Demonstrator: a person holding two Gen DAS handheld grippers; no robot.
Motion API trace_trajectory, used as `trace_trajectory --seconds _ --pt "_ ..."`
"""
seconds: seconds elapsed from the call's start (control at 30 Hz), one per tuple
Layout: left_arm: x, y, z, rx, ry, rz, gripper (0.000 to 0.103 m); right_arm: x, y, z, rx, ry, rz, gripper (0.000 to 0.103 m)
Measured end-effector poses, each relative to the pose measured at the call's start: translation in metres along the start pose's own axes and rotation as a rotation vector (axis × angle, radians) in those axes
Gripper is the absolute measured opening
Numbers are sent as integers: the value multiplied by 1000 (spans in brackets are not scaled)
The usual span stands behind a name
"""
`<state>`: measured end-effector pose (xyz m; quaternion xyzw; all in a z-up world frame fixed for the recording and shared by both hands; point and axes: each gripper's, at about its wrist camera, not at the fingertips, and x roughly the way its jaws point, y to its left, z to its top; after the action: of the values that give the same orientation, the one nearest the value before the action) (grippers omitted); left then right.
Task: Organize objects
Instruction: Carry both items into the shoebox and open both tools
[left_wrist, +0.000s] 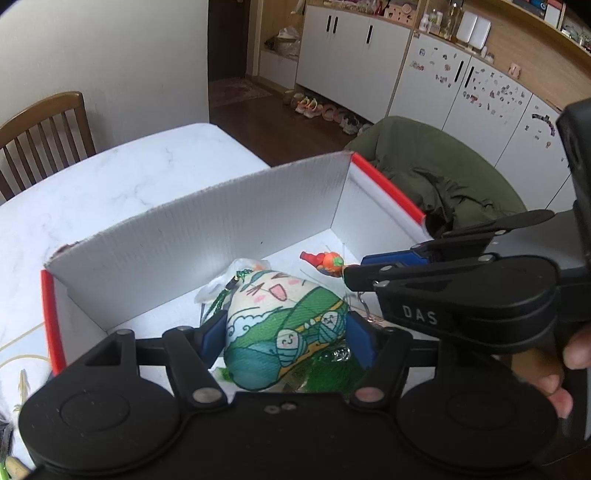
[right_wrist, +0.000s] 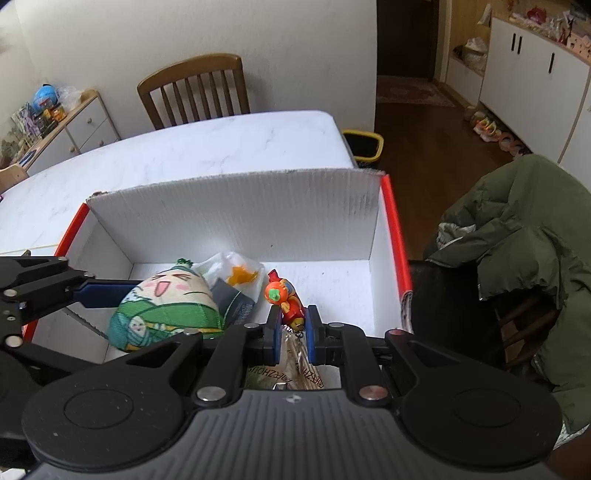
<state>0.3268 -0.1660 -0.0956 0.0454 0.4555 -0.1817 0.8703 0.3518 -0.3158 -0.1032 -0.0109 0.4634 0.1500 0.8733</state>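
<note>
Fingers astride plush, lengthwise, face forward.

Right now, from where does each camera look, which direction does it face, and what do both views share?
Left wrist view: sits on the left gripper, looking forward into the white box; its fingers clamp the green plush toy. The right gripper and a hand show at right.
Right wrist view: sits on the right gripper, looking into the same box; its fingers close on the orange-and-red figurine. The left gripper enters from the left.
Shared: box, plush toy, figurine, marble table, wooden chair, green jacket.
</note>
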Motion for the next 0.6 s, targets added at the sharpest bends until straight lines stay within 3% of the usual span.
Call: trace_trajectory --seconds 0.6 --pt "32 17 -1 -55 124 3 68 10 -11 -1 44 64 43 12"
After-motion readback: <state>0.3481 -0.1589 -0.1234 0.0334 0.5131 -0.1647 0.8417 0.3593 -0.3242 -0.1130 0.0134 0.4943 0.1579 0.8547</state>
